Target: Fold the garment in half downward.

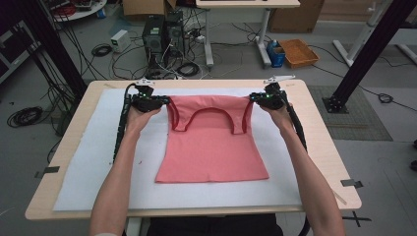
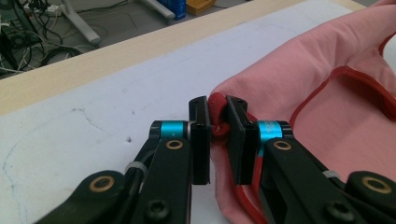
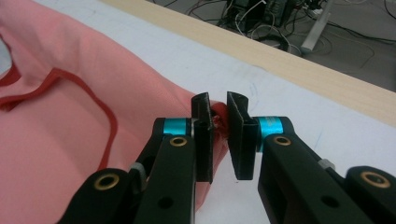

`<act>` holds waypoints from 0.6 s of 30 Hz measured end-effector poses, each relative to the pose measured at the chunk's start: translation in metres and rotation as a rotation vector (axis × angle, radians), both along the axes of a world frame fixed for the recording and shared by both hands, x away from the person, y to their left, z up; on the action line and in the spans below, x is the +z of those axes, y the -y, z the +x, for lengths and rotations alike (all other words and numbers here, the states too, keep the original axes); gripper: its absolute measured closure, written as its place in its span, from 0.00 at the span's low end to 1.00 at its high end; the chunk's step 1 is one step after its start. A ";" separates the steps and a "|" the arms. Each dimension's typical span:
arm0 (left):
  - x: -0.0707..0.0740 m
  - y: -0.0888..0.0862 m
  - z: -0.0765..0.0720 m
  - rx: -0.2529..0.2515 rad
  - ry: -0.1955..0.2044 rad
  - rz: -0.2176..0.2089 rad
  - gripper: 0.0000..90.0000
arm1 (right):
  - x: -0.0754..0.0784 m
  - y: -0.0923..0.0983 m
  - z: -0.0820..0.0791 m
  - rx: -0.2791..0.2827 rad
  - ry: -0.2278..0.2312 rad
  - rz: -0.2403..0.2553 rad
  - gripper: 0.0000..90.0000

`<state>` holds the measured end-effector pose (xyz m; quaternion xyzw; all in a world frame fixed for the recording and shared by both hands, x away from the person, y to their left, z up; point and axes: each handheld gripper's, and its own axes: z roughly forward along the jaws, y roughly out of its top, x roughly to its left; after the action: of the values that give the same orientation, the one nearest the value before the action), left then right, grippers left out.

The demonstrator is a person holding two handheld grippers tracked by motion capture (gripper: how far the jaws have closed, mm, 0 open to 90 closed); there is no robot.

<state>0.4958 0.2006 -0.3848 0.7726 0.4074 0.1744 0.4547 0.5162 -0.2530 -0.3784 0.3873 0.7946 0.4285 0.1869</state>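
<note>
A pink tank top point(image 1: 211, 142) is spread flat on a white mat point(image 1: 88, 162), its far fold pinched at the corners by the left gripper point(image 1: 167, 102) and the right gripper point(image 1: 252, 98)

High view overhead, facing forward-down; tool views close (sharing pink top point(image 1: 211, 142)).

Pink red-trimmed tank top point(image 1: 212, 147) flat on white mat point(image 1: 88, 167)

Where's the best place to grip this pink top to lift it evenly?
Grip the pink top at its two far corners, coming in from the outer sides. It lies flat and those corners are bunched, as the left gripper and right gripper pinch them.
</note>
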 end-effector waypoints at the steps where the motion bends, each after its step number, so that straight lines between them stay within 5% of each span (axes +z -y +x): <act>1: -0.001 0.000 -0.002 -0.004 -0.001 0.000 0.89 | -0.001 0.001 -0.003 0.005 0.002 -0.004 0.91; 18: -0.031 -0.002 -0.071 -0.113 -0.032 0.034 0.89 | -0.029 0.011 -0.072 0.126 -0.042 -0.035 0.91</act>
<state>0.4248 0.2024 -0.4158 0.8046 0.3674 0.1432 0.4439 0.4446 -0.2636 -0.4078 0.3421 0.8285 0.4173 0.1498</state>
